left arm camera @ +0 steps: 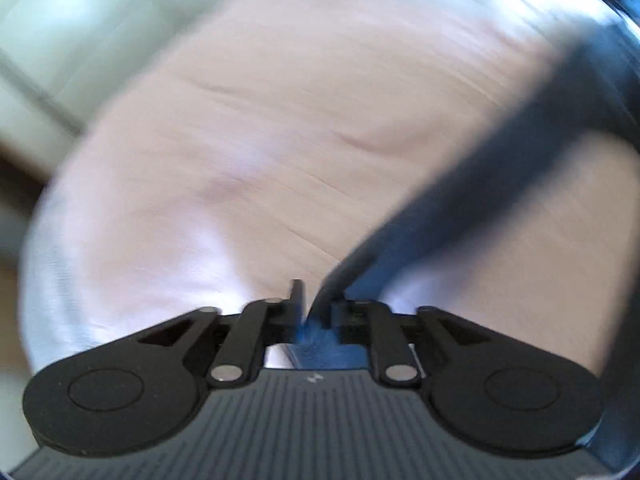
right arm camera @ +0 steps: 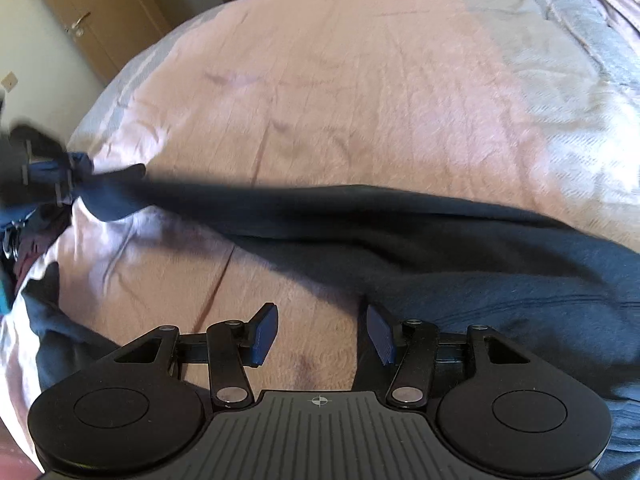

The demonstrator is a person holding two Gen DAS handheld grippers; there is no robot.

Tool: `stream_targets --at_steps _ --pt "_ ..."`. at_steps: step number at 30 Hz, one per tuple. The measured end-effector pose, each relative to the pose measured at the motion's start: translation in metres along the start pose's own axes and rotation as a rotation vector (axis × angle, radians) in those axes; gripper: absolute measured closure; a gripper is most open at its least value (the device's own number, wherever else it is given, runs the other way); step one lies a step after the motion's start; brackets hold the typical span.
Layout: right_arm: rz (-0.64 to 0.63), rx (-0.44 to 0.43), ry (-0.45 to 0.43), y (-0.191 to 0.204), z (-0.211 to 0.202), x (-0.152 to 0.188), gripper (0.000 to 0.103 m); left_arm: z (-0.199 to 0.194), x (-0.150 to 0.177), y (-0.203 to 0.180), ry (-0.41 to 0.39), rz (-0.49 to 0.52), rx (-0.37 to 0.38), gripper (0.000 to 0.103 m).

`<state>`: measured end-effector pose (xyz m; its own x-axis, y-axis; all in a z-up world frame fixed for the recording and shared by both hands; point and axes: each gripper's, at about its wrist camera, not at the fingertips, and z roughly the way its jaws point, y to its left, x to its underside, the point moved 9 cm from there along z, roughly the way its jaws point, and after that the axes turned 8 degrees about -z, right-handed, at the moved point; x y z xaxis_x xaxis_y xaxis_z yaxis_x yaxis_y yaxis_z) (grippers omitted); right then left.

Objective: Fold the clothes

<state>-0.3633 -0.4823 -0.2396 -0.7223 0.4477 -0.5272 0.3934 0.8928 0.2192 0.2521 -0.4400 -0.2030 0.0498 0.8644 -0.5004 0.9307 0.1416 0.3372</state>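
Navy garment (right arm camera: 360,232) stretched over pink bedspread (right arm camera: 340,80); far half bare.

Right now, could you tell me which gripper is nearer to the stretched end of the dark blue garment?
Left. The left gripper is clamped on the dark blue garment at that end; the right gripper hovers open over the pink bedspread, beside the garment's bulk.

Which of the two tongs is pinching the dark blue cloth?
The left tongs pinch the dark blue cloth garment, pulling it taut over the pink bedspread. The right tongs gape open, holding nothing.
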Motion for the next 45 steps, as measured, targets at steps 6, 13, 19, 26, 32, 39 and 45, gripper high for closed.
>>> stream_targets --at_steps 6,13,19,26,32,39,45 --pt "0.03 0.012 -0.003 -0.001 -0.018 0.009 0.05 0.015 -0.003 0.017 0.01 -0.07 -0.083 0.045" --pt "0.187 0.105 0.038 -0.011 -0.062 0.068 0.05 0.005 0.087 0.017 0.124 -0.02 -0.16 0.046" --pt "0.345 0.25 0.032 -0.013 -0.103 0.123 0.05 -0.032 0.1 0.003 0.058 -0.086 -0.022 0.05" --pt "0.669 0.469 -0.039 -0.04 -0.158 0.199 0.05 -0.097 0.099 -0.151 -0.088 0.125 0.37 0.045" --pt "0.888 0.463 -0.205 -0.076 -0.186 0.24 0.05 -0.155 0.1 -0.319 -0.232 0.317 0.626 0.04" --pt "1.188 0.303 -0.389 -0.141 -0.164 0.271 0.05 -0.165 0.128 -0.486 -0.301 0.708 0.645 0.038" --pt "1.285 0.205 -0.418 -0.175 -0.178 0.287 0.1 -0.137 0.148 -0.524 -0.257 0.912 0.428 0.097"
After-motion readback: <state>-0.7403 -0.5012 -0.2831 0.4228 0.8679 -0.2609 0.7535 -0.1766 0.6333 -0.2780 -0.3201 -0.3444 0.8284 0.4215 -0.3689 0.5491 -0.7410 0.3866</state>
